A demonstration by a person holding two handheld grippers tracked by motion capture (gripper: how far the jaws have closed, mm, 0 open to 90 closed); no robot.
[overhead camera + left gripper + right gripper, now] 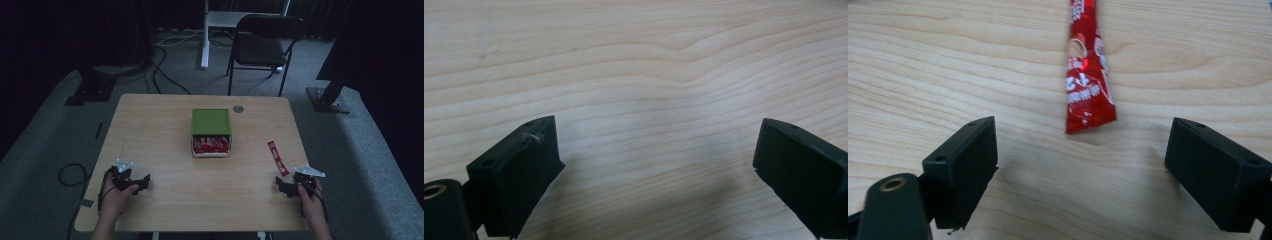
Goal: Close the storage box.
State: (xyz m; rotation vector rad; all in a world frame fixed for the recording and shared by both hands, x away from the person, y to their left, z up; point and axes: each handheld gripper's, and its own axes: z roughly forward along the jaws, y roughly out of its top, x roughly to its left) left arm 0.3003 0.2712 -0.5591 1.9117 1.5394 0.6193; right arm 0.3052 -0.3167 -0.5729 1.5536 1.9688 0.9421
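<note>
Item 1. Left tongs (142, 183), lower left of the high view, held in a hand (116, 199) that enters from the bottom edge. Jaws spread wide, gripping nothing; in the left gripper view (656, 165) bare wood grain lies between them.

Item 2. Right tongs (281, 184), lower right of the high view, held in the other hand (313, 199). Jaws spread wide and empty; in the right gripper view (1080, 170) they stand to either side of the lower frame, apart from the packet's end.

Item 3. Red stick packet (277, 158), flat on the worktop (160, 145), right of centre in the high view, its near end just ahead of the right tongs. In the right gripper view the packet (1088, 85) runs from the top edge down to mid-frame, with white print on glossy red; its lower end sits ahead of the gap between the jaws, touching neither.

Item 4. Green box (211, 121), centre of the worktop, well apart from both tongs. Its near side is open on a tray (193, 149) of red packets (211, 144).

Item 5. Small grey round disc (238, 108), set in the worktop just beyond the box, upper centre.

Item 6. Black folding chair (265, 45), on the carpet beyond the worktop, top of frame. Cables (165, 75) trail on the floor at upper left.
</note>
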